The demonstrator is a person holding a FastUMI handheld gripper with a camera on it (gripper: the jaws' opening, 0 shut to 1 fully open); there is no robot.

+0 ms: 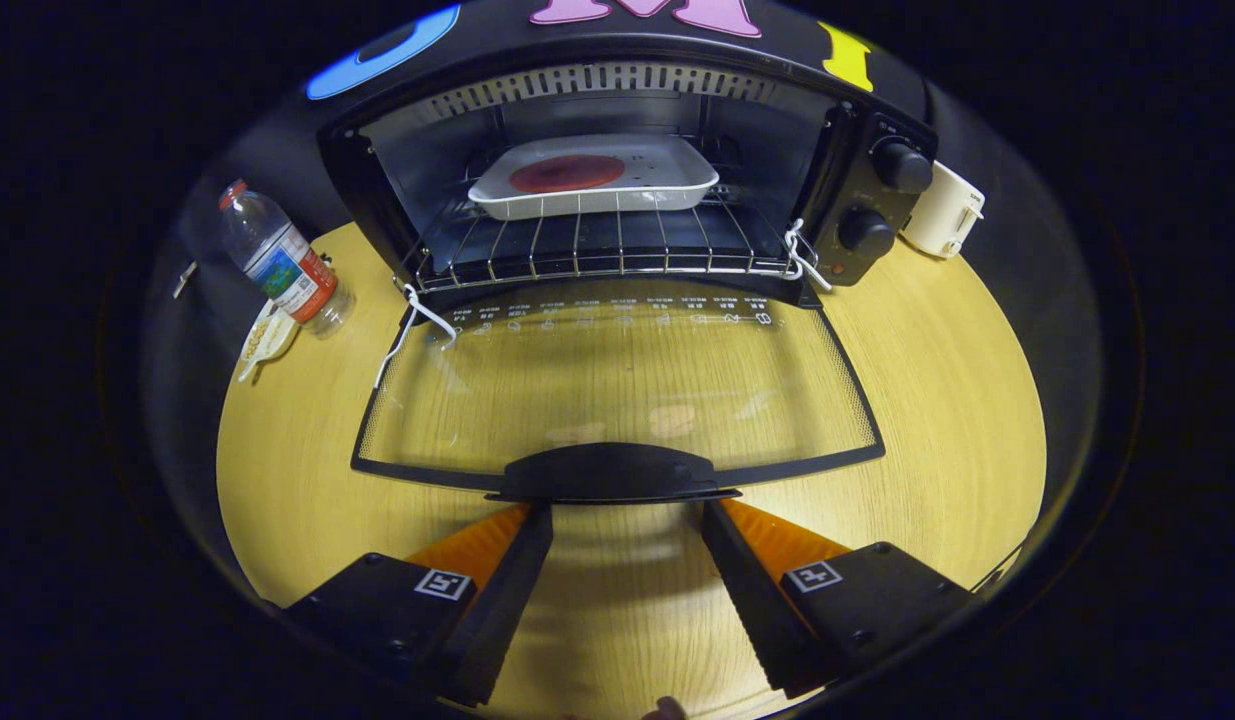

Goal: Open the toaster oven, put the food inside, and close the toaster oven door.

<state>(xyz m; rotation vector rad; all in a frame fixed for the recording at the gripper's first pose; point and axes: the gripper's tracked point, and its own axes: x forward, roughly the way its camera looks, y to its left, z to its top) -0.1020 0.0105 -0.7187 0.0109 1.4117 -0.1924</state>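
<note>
Pale wood-grain bench [907,420] carries everything, with the booth's black cloth wall rising behind it. Low over that surface the gripper [627,525] has its jaws standing wide apart, holding nothing; bare bench shows in the gap between the two fingers [522,570]. Their tips reach up to the underside of the dark door handle [612,472], one tip near each end of it, though whether they actually touch it cannot be told.

Just ahead of the fingers the toaster oven door [617,385] lies folded all the way down, nearly flat over the bench. It is a glass pane in a thin black frame with a dotted border, and the wood shows through it; a row of small white markings runs along its hinge edge. White cords [417,320] are tied at both hinge corners.

Beyond the door the toaster oven [857,150] stands open, a black body with a vented strip along the top of its mouth and two round black knobs [899,165] on its right panel. Inside, a wire rack [597,250] carries a white rectangular tray [617,185] set toward the back, and a flat round reddish piece of food [567,173] lies in the tray.

Left of the oven a plastic bottle [277,262] with a red cap stands on the bench, a small wrapper [267,340] just beside its base. A cream-coloured appliance [942,212] sits to the right, behind the oven's knob panel.
</note>
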